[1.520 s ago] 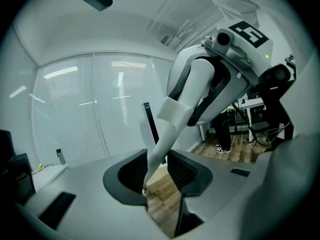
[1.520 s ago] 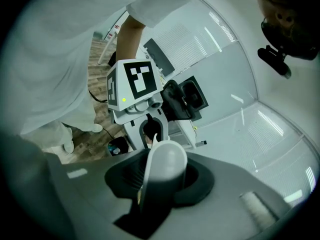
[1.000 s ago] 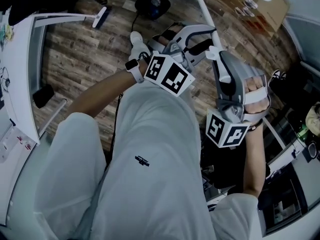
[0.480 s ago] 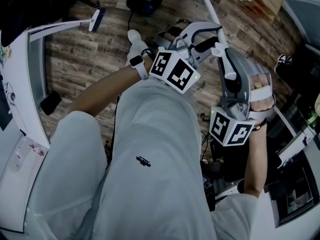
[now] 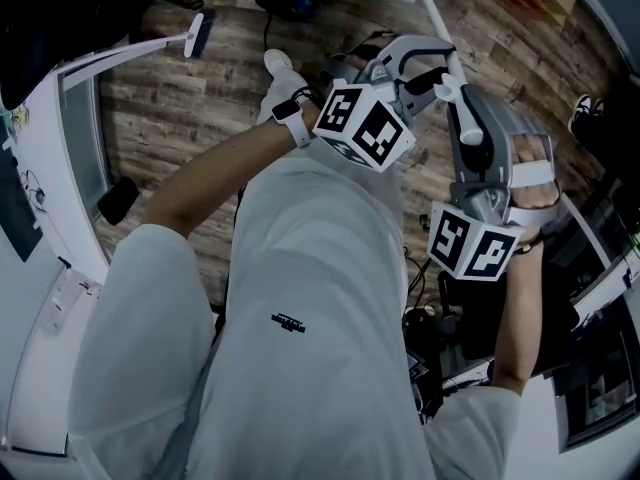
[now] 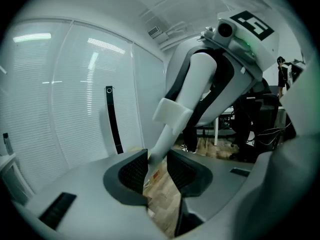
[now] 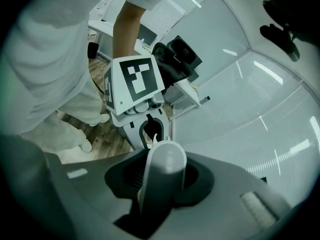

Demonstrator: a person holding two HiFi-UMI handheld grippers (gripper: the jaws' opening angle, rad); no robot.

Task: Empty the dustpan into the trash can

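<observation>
1. The left gripper is clamped on the thin shaft of the dustpan handle.
2. The right gripper grasps the handle's rounded top end between its fingers.
3. Likely step: carrying the dustpan. The next move calls for reaching the trash can and tipping.
4. Beyond the fingers the shaft leaves the head view, so the pan is cut off. No trash can is identifiable.
</observation>
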